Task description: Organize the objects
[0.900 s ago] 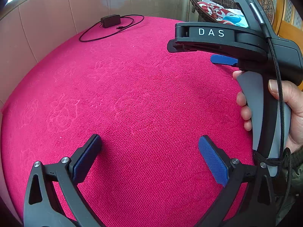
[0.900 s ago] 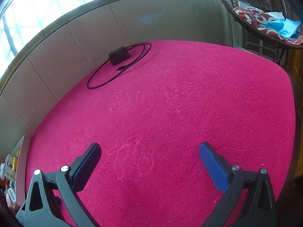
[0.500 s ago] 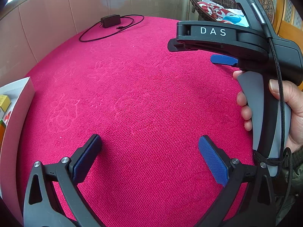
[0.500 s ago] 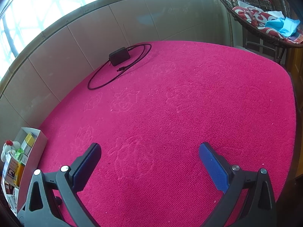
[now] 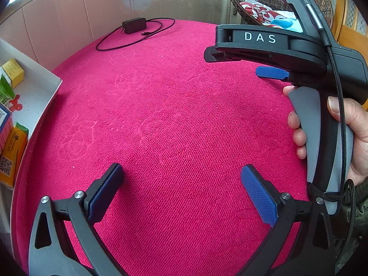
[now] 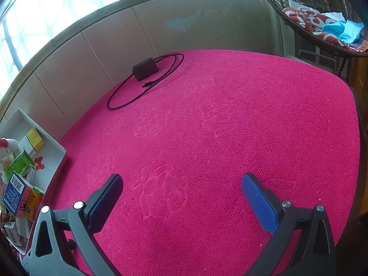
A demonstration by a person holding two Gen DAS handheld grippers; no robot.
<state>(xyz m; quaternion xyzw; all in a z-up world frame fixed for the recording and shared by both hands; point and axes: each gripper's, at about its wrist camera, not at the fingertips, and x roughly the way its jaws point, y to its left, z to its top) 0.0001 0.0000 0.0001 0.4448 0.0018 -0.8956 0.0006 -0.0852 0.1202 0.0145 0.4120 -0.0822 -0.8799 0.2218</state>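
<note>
Starting from the left, the scene is listed as follows.

Tray: a shallow white tray point(image 6: 54, 158) is seen at the left edge of the worktop point(image 6: 218, 138), which is covered in a pink cloth.
Task's things: small cartons point(image 6: 17, 192), among them a yellow box point(image 6: 34, 139) and a green packet point(image 6: 19, 164), are piled loosely inside the tray; nothing has been lifted out.
Left tool: the left tool point(image 5: 181, 191) is held spread wide over bare cloth, nothing between its pads.
Right tool: the right tool point(image 6: 181, 195) is likewise spread and empty, gripped by a hand point(image 5: 354, 138).
Far edge: a black charger with coiled cable point(image 6: 145, 69) is left lying near the wall.
Step in hand, judged: the tray is to be approached; one carton at the top of the pile is best singled out and pinched across its narrow faces, so that neighbours are not dragged along.
</note>
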